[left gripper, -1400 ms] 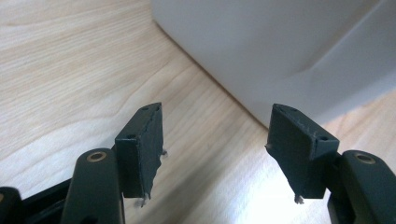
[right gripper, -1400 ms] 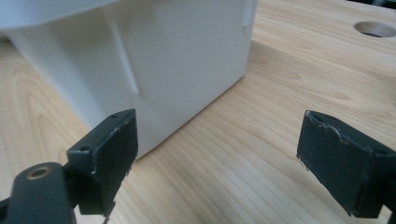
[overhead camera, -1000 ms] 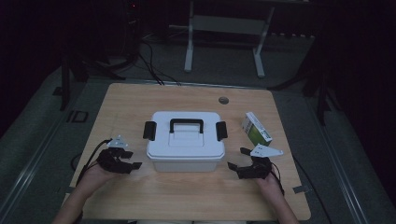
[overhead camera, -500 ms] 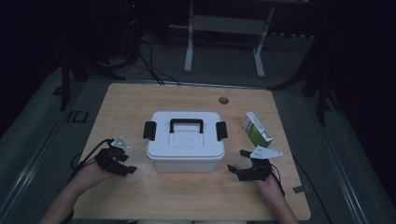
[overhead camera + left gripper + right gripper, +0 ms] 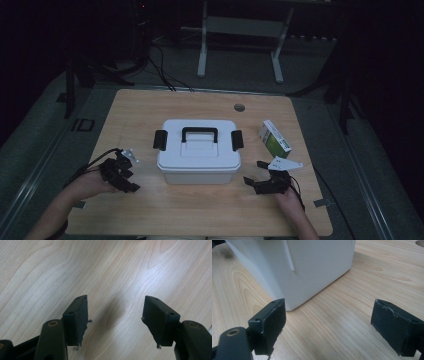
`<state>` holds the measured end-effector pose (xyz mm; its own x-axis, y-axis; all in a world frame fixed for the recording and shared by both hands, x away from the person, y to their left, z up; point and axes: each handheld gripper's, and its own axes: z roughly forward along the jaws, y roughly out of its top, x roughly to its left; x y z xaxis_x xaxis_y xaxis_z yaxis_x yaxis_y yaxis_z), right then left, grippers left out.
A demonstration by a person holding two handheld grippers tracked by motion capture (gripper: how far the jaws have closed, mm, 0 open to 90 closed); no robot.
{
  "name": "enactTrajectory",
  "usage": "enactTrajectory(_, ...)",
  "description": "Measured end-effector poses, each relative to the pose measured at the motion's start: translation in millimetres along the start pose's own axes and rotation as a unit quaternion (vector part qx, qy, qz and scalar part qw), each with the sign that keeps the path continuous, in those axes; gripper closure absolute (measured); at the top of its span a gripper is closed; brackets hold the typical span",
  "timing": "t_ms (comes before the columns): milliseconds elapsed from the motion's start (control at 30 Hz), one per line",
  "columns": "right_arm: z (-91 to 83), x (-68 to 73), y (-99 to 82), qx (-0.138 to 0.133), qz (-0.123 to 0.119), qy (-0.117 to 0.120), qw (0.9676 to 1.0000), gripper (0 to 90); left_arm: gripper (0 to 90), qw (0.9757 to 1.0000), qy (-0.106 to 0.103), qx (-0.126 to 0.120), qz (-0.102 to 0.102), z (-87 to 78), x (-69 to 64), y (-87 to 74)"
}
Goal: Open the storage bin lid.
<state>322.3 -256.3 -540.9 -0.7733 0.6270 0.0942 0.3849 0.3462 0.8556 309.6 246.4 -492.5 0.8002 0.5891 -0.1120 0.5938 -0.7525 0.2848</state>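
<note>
High view: a white storage box point(image 5: 198, 151) sits in the middle of the wooden desk point(image 5: 150, 110), lid on, black carry handle lying flat on top and a black latch at each end. Both latches look folded down against the sides, so I judge the box has not been opened and the work is at its very start. The left gripper point(image 5: 131, 172) rests low on the desk, near the box's left side but apart from it. The right gripper point(image 5: 252, 173) lies near the box's front right corner, also not touching. A small green-and-white carton point(image 5: 274, 138) stands on the desk to the right of the box, untouched.

Left gripper view: the fingers point(image 5: 76, 318) stand well apart over bare wood, with nothing between them.

Right gripper view: the fingers point(image 5: 268, 326) are spread wide and empty. The box's smooth white wall and rounded bottom corner point(image 5: 312, 265) rise just ahead, resting flat on the desk.

What is left, as far as I can judge, is everything: reaching the latches, freeing them and lifting the lid.
</note>
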Motion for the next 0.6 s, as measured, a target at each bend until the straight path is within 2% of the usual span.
enactTrajectory(100,-0.6,-0.2,0.0,-0.002,0.001,-0.001,1.0000,12.4,37.3,0.9997,0.000,0.020,0.014,-1.9,-1.2,3.1)
enactTrajectory(200,-0.2,0.1,0.0,0.003,0.000,0.001,1.0000,12.4,37.3,0.9989,0.001,0.044,0.017,-3.6,-2.0,7.9)
enactTrajectory(300,0.5,1.1,-0.1,0.010,-0.005,0.001,0.9999,12.4,37.3,0.9969,0.002,0.075,0.025,-5.7,-2.0,11.6)
enactTrajectory(367,0.6,1.4,-0.2,0.011,-0.006,0.001,0.9999,12.4,37.3,0.9965,0.002,0.080,0.025,-6.4,-1.6,12.0)
enactTrajectory(400,0.7,1.8,-0.1,0.012,-0.007,0.002,0.9999,12.5,37.3,0.9950,0.004,0.097,0.024,-9.6,1.0,13.3)
enactTrajectory(433,0.6,2.0,0.1,0.011,-0.008,0.003,0.9999,12.4,37.3,0.9944,0.010,0.103,0.021,-11.6,2.3,14.3)
enactTrajectory(533,0.6,1.9,0.3,0.010,-0.007,0.007,0.9999,12.5,37.2,0.9928,0.005,0.119,0.014,-16.6,5.6,16.9)
enactTrajectory(600,0.7,2.2,0.3,0.009,-0.007,0.007,0.9999,12.5,37.2,0.9907,0.004,0.135,0.019,-18.0,6.4,18.7)
